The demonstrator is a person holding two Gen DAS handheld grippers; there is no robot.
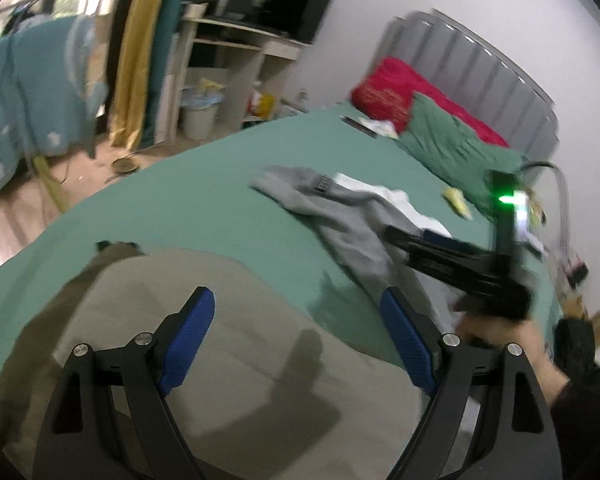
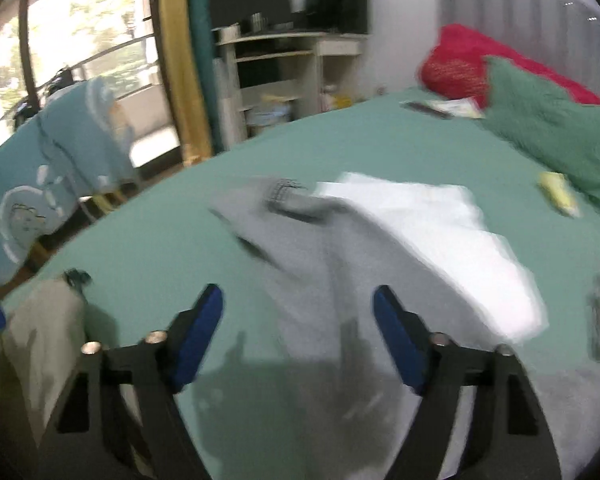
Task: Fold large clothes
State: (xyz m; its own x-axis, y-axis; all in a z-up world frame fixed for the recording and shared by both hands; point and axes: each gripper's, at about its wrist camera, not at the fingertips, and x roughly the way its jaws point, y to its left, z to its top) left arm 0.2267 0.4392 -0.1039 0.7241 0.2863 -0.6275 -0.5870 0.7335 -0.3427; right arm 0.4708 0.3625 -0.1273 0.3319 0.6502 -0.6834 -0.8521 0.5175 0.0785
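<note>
While both views are smeared with blur, I can read the layout well enough. My left gripper [image 1: 296, 344] stands wide open with nothing between its blue pads [image 1: 188, 344], above a beige garment [image 1: 228, 360] lying flat on the green bed [image 1: 204, 184]. That garment's far edge runs across the sheet just beyond the fingertips, and its left corner ends in a dark tab near the bed's near-left side. My right gripper [image 2: 298, 340] is also open and empty, hanging over a grey garment [image 2: 324, 264] that lies crumpled mid-bed. A white garment [image 2: 432, 232] sits partly under the grey one's right edge, touching it. In the left view, the right gripper [image 1: 456, 268] shows as a black blur with a green light, held by a hand [image 1: 512, 344] over the grey piece's near end. Bare sheet lies open left of the grey garment and beyond it toward the pillows [image 1: 452, 136]. A small yellow item [image 2: 560, 196] rests apart, near the green pillow.
</note>
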